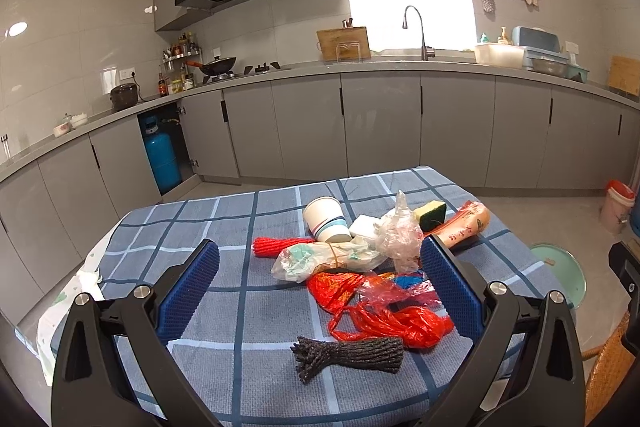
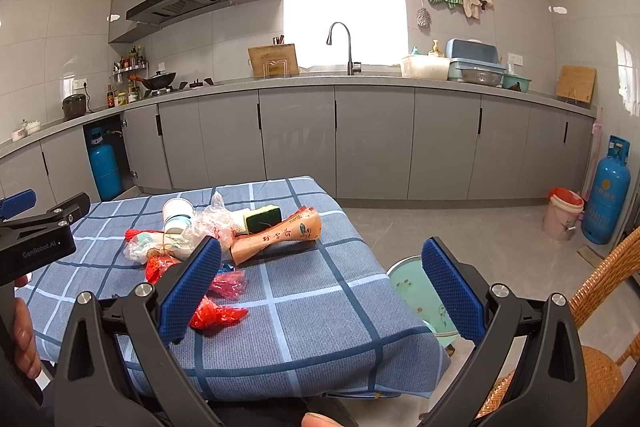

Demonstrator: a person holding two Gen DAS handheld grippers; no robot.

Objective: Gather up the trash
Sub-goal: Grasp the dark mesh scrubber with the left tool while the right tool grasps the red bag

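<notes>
Woven matt tablecloth, crinkled glossy red plastic bag, paper cup

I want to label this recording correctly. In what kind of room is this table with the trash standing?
Most likely a home kitchen. A sink faucet stands under the window, a wok sits on a gas stove below a range hood, and grey cabinets line the walls.

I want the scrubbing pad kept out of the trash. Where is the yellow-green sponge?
The sponge lies at the far side of the pile on the checked tablecloth, between the clear plastic bag and the orange wrapper.
</notes>
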